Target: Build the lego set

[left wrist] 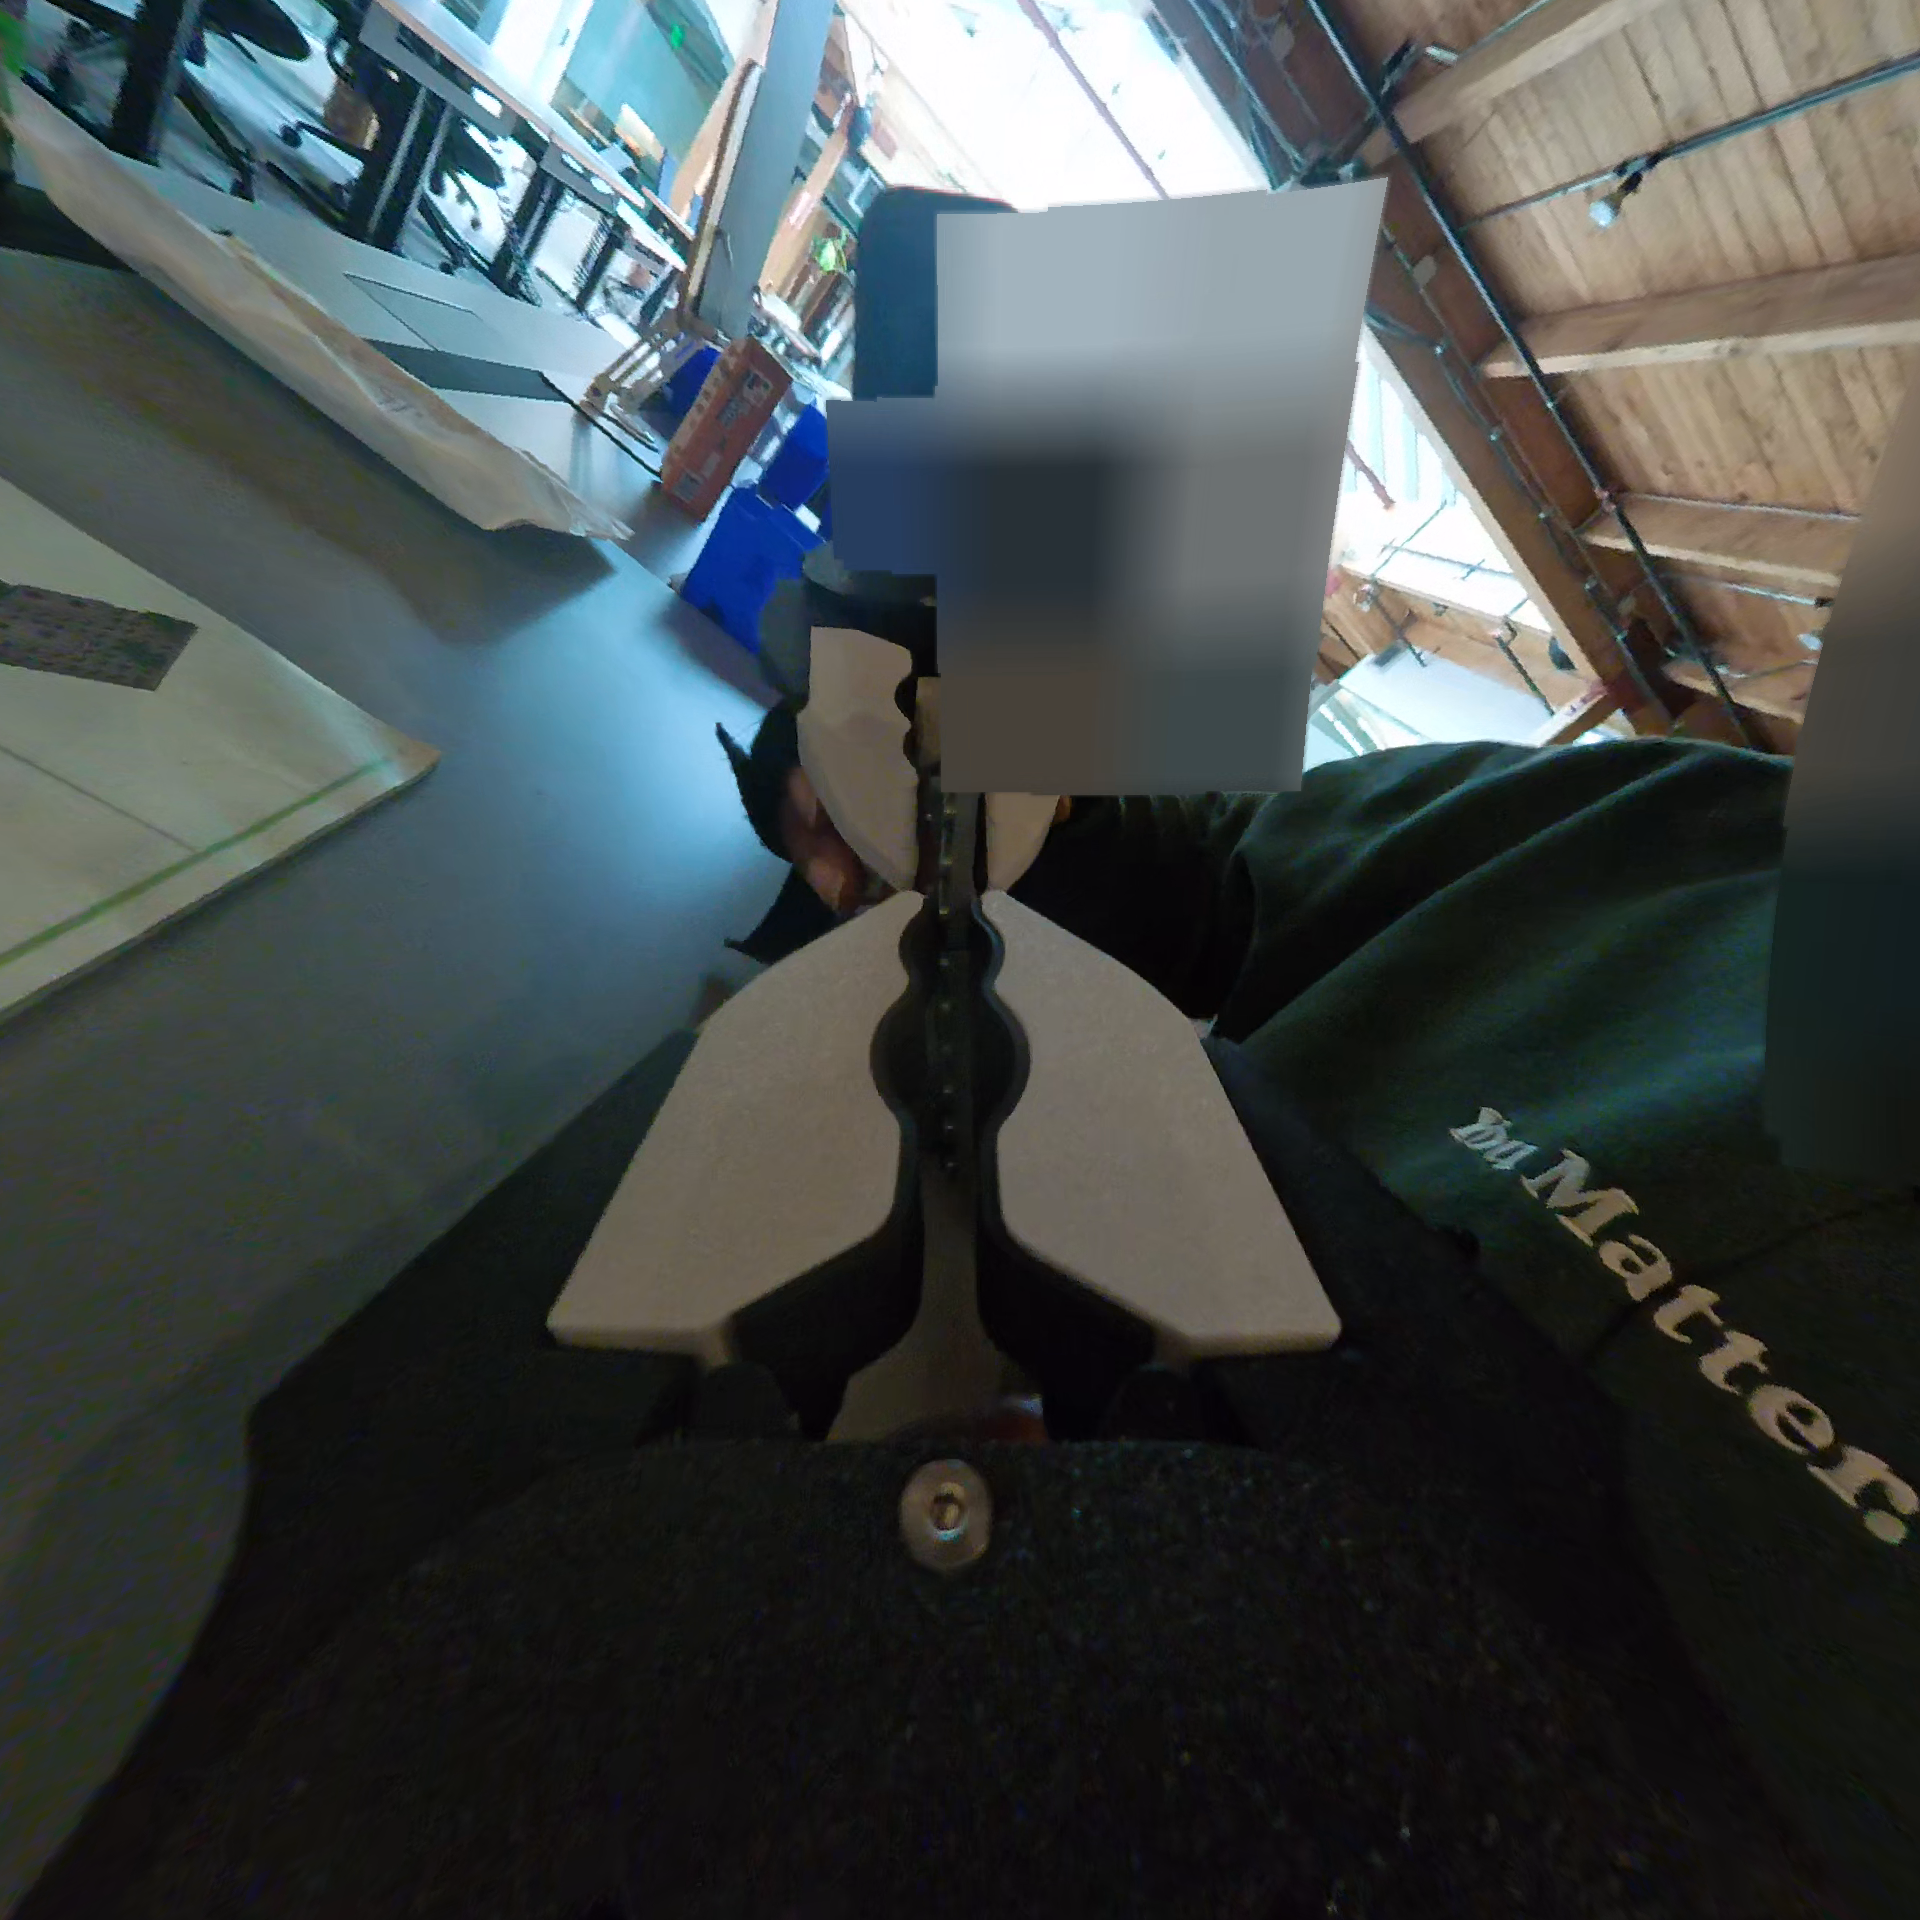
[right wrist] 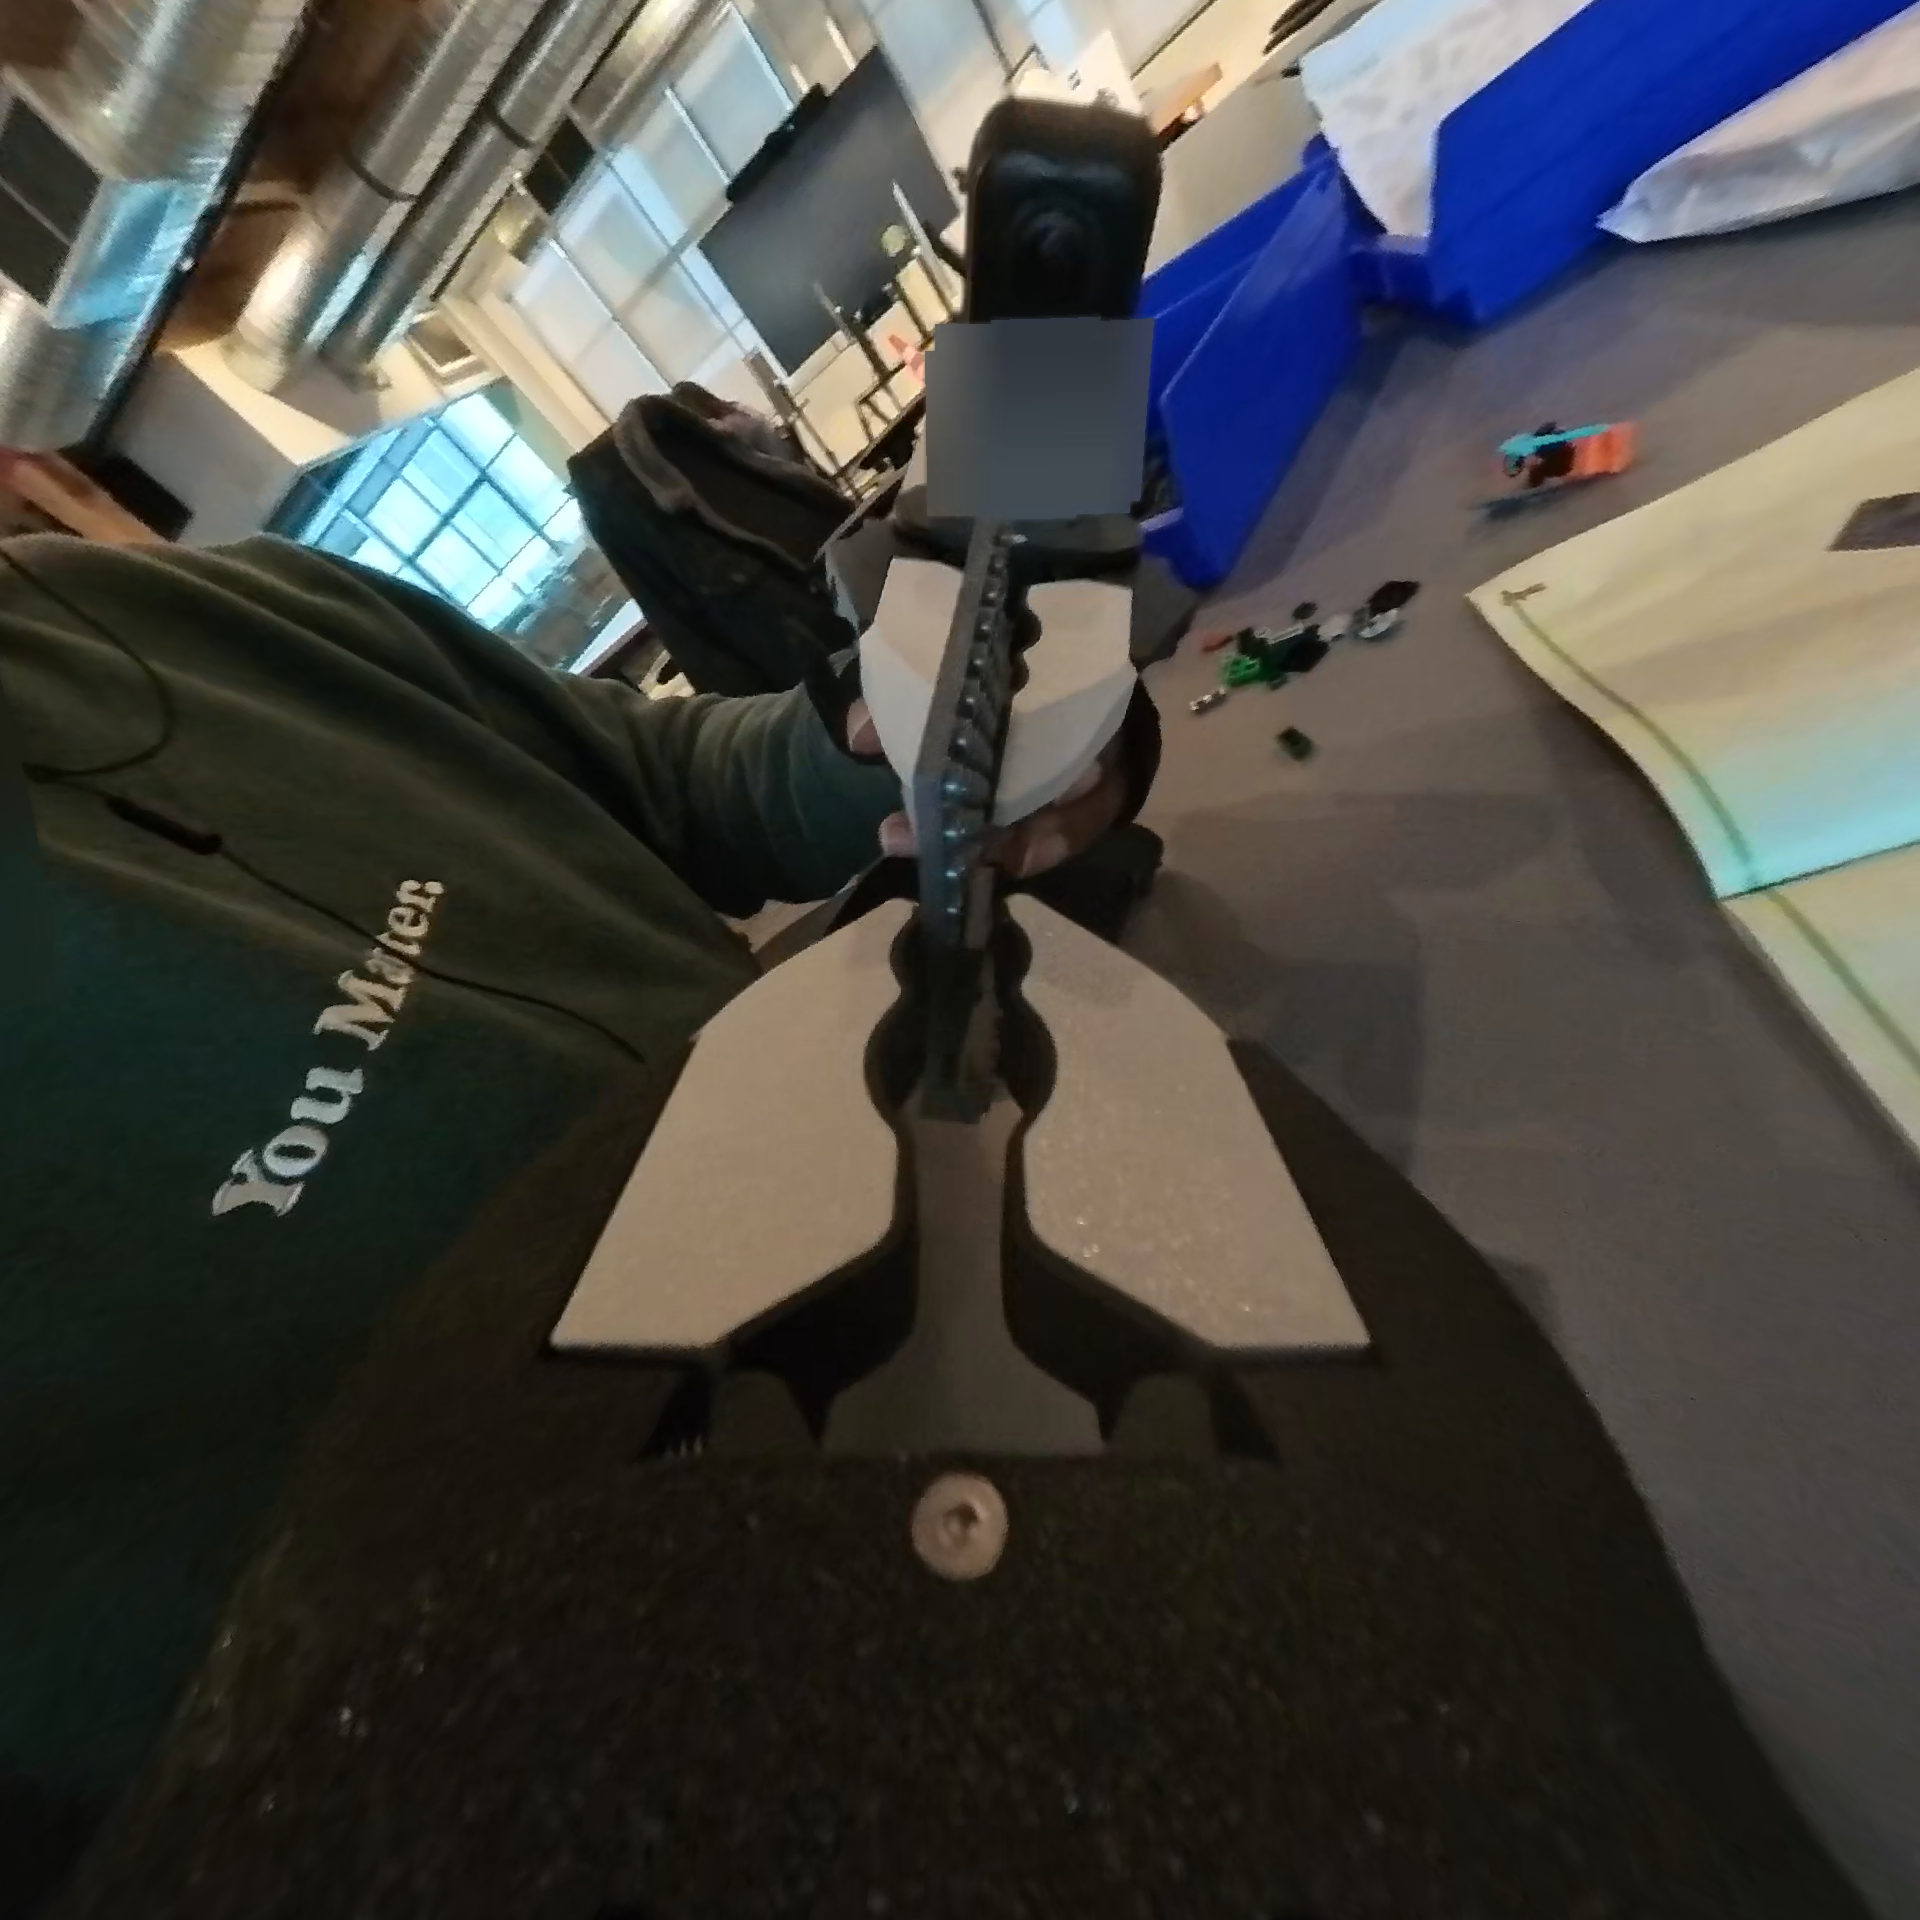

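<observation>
Left wrist view, nearest the lens: the left tongs (left wrist: 948, 935), two pale grey fingers (left wrist: 769, 1143) drawn together on the near end of a thin dark studded plate (left wrist: 948, 1039), seen edge-on and running straight away from the camera. Its far end is clamped between the fingers of the right tongs (left wrist: 940, 821), which face the camera. Beside them, a dark green sleeve (left wrist: 1507, 935) with white lettering. To the left, the grey table (left wrist: 416, 935) carries a pale mat (left wrist: 156, 810) with a green line near its edge; a dark studded piece (left wrist: 94, 634) lies on it. Farther off stand an orange box (left wrist: 722, 426) and blue bins (left wrist: 748, 551), with rows of desks beyond.

Right wrist view, nearest the lens: the right tongs (right wrist: 961, 935), closed on the same plate (right wrist: 971, 810), here showing its row of studs and slanting slightly to the right as it recedes. The far end sits between the left tongs (right wrist: 997, 675), gripped by a hand (right wrist: 1049, 842). The plate is thus held in the air above the table by both tongs. On the table (right wrist: 1351, 935) behind, a scatter of loose green, black and white pieces (right wrist: 1288, 655); farther, a small teal and orange build (right wrist: 1569, 457). The mat (right wrist: 1766, 727) lies at right, blue bins (right wrist: 1299, 343) beyond.
</observation>
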`<state>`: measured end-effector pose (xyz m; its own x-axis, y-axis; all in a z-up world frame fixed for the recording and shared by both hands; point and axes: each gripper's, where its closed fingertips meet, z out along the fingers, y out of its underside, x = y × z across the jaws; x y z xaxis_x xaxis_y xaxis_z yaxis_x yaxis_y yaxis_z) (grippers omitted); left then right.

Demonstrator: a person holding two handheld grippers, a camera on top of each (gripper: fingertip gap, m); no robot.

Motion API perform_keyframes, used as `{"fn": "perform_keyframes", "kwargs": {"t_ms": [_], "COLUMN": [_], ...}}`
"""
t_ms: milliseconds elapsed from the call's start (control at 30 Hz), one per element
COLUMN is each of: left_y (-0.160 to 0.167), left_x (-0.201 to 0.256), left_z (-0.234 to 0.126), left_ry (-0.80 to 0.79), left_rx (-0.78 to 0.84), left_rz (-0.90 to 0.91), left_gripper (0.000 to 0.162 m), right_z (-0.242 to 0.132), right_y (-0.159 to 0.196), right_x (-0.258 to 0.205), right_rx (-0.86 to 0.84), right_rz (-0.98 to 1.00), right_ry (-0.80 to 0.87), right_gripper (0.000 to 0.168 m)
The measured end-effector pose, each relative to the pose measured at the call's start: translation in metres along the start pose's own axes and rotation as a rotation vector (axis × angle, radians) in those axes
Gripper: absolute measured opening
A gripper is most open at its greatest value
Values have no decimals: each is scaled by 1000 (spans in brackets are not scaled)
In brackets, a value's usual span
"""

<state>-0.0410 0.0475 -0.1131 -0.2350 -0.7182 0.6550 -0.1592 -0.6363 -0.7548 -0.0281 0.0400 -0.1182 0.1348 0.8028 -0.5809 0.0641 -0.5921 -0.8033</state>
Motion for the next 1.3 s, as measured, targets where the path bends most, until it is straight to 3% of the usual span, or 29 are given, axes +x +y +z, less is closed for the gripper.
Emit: {"fn": "perform_keyframes", "kwargs": {"t_ms": [633, 767, 933, 1300], "left_y": [9, 15, 17, 23], "left_x": [10, 7, 6, 9], "left_z": [-5, -6, -2, -4], "left_ry": [-38, -87, -123, -132], "left_rx": [-172, -194, -190, -369], "left_rz": [176, 226, 239, 261], "left_gripper": [7, 23, 7, 7], "right_z": [8, 2, 1, 4], "right_y": [9, 2, -2, 4], "right_x": [-5, -4, -6, -9], "right_rx": [86, 158, 174, 183], "right_rz": [44, 78, 81, 98], "right_ry": [-17, -30, -35, -42], "right_gripper": [9, 9, 9, 9]}}
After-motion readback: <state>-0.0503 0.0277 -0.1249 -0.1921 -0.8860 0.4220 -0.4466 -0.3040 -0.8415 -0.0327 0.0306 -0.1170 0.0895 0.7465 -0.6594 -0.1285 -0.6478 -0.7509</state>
